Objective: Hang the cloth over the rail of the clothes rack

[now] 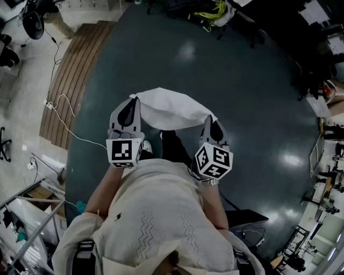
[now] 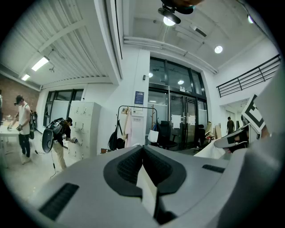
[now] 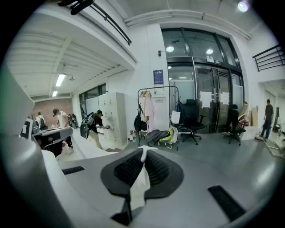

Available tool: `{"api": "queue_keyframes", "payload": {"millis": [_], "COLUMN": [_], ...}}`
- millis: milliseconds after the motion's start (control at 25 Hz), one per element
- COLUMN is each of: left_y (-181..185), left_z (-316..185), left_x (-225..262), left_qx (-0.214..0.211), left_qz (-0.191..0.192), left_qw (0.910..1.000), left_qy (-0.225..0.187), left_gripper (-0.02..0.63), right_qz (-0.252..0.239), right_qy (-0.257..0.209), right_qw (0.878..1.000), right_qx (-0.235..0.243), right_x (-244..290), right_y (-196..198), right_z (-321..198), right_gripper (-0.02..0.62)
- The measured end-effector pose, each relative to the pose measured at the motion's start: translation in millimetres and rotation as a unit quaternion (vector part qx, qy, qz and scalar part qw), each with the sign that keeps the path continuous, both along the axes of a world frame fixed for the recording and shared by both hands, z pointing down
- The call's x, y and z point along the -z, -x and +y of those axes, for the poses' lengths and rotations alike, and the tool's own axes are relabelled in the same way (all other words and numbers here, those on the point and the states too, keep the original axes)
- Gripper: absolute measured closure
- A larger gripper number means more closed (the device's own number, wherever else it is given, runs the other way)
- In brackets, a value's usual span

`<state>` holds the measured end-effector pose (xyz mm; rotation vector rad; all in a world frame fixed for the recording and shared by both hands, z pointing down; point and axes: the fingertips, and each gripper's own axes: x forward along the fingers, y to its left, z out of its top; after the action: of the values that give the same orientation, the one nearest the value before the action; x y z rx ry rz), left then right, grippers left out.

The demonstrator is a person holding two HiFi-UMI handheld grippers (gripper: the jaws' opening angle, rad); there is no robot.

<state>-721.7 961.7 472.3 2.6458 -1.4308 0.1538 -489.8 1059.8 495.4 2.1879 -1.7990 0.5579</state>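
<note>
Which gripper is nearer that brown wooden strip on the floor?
Left. The left gripper sits toward the wooden strip; the right gripper holds the far end of the cloth, farther away.

left claw (image 1: 132, 103), right claw (image 1: 210, 121) both clamped on cloth (image 1: 169, 109), side by side before torso

The floor (image 1: 242, 107) is dark, glossy blue-grey with light glare on it. At 10 o'clock there's a strip of wooden slats (image 1: 75, 80), and a white cable (image 1: 64, 115) trails off its edge. There are bags (image 1: 212, 13) at 12 o'clock, one neon yellow-green. In the right gripper view, the clothes rack (image 3: 159, 87) stands on it at 12 o'clock, with an office chair (image 3: 191, 120) at 1 o'clock.
</note>
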Motion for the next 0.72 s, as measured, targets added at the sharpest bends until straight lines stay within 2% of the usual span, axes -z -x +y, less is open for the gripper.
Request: {"api": "queue_keyframes", "payload": {"millis": [280,600,720], "left_y": [-37,-90,-110], "left_z": [-42,-132,-164], "left_x": [-6,-20,-26], "left_qx": [-0.016,-0.007,-0.006], "left_qz": [-0.019,-0.064,-0.074], "left_qw": [0.9997,0.9979,0.9973], "left_qy": [-0.005,0.005,0.002], "left_gripper": [0.592,0.592,0.592], "right_qz": [-0.010,-0.047,-0.049], "right_qy": [0.005,0.006,0.009], "right_qw": [1.000,0.999,0.998], "right_qx": [0.001,0.011,0.028], "right_x": [-13,-35,-46], "right_y": [-34,-98,-117], "right_z": [-52,-153,-190], "right_gripper": [0.571,0.571,0.571]}}
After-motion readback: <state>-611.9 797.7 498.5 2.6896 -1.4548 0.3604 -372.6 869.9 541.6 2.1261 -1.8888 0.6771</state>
